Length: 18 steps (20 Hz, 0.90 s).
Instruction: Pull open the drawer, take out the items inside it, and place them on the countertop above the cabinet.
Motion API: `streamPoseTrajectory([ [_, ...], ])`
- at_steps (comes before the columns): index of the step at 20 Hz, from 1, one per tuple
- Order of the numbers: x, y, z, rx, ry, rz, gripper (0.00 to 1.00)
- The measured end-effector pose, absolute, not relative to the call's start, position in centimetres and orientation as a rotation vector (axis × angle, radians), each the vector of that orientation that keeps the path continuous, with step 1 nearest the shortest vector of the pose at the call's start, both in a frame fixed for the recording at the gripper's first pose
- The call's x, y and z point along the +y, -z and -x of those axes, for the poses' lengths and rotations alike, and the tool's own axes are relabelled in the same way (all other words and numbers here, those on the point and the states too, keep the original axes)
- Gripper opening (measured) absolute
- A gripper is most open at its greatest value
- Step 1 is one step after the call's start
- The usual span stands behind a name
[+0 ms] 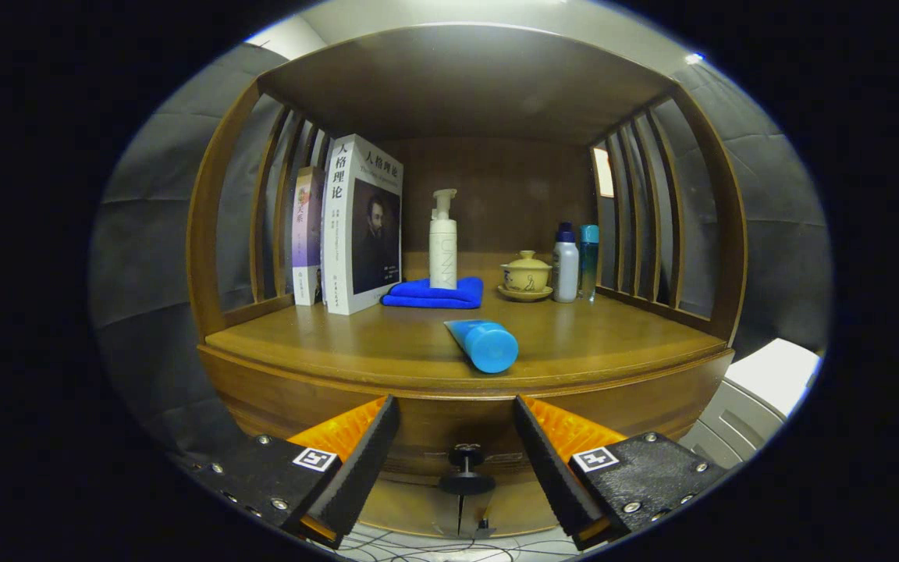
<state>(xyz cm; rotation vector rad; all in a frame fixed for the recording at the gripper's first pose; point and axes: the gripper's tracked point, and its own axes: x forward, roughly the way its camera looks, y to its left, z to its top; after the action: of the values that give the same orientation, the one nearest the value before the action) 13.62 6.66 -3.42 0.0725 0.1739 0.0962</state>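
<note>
With its fingers spread apart, the gripper (456, 437) lines up on the small dark round drawer knob (466, 468) below the blue plastic tube (484, 344), so closing on it likely comes next.

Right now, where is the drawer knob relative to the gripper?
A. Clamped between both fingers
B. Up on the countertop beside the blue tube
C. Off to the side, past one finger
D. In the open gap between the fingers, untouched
D. The gripper is open, and the drawer knob sits in the gap between the fingers, with clear space on both sides, below the countertop.
</note>
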Motion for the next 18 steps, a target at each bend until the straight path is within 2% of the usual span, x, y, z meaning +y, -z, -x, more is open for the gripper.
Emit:
streamPoseTrajectory([
  [7,6.8,3.1,-13.0,0.193,-0.104,-0.050,0.95],
  [18,6.5,-5.1,-4.5,0.060,-0.087,0.054,0.95],
])
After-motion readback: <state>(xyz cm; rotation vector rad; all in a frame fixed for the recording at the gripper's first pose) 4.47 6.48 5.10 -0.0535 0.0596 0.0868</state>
